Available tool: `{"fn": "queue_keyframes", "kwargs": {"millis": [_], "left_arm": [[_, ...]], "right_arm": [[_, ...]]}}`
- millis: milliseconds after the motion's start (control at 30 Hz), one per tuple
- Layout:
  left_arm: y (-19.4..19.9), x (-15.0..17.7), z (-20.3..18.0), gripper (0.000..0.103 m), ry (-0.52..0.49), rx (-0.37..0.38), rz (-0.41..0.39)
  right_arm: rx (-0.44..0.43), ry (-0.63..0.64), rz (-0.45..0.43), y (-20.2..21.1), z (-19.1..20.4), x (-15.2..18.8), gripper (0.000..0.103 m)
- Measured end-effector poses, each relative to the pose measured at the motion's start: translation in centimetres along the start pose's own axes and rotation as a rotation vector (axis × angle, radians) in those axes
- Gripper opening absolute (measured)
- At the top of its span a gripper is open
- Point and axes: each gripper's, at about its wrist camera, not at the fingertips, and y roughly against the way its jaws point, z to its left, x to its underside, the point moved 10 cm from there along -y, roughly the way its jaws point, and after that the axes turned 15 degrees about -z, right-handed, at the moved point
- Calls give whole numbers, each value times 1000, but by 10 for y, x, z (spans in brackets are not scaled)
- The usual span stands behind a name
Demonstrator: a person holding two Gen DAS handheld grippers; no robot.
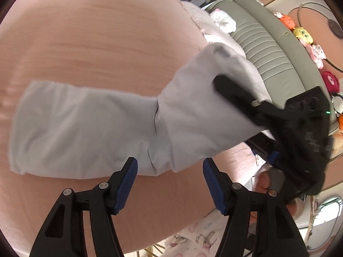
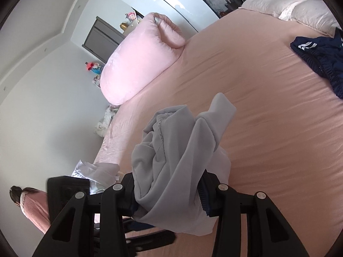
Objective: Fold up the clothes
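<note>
The grey garment lies stretched across the pink bed sheet, one long flat section running out toward 9 o'clock in your left wrist view and the other end lifted off the sheet toward 2 o'clock. Your right gripper has that lifted end: its jaws are closed down on a thick bunch of the grey cloth, which spills up and over the fingers and folds toward 12 o'clock in the right wrist view; in the left wrist view the same tool comes in from 3 o'clock with one black finger lying across the raised cloth. Your left gripper holds nothing; its blue-padded fingers stand wide apart just below the garment's near edge, at 6 o'clock, and whether the tips touch the cloth you cannot tell from here. Farther out on the sheet, a dark navy garment with white stripes lies crumpled at 2 o'clock in the right wrist view, well apart from the grey one. A big pink pillow sits at the bed's edge toward 11 o'clock, and pale pillows lie at 1 o'clock. In the left wrist view a grey-green padded headboard runs along 2 o'clock with a row of plush toys beside it. A person in a pink top is at 8 o'clock in the right wrist view.
</note>
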Motion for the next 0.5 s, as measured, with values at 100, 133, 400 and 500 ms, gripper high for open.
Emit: {"fn": "queue_keyframes", "kwargs": {"millis": [100, 133, 400, 500], "left_arm": [[9, -12, 8, 62, 31, -25, -3], [14, -14, 14, 62, 41, -25, -7], [32, -48, 50, 73, 123, -12, -32], [12, -64, 42, 73, 142, 26, -23]], "right_arm": [[-3, 10, -8, 1, 3, -1, 44], [-5, 18, -11, 1, 4, -1, 44], [-5, 166, 1, -8, 30, 11, 44], [-22, 190, -13, -14, 44, 13, 44]]}}
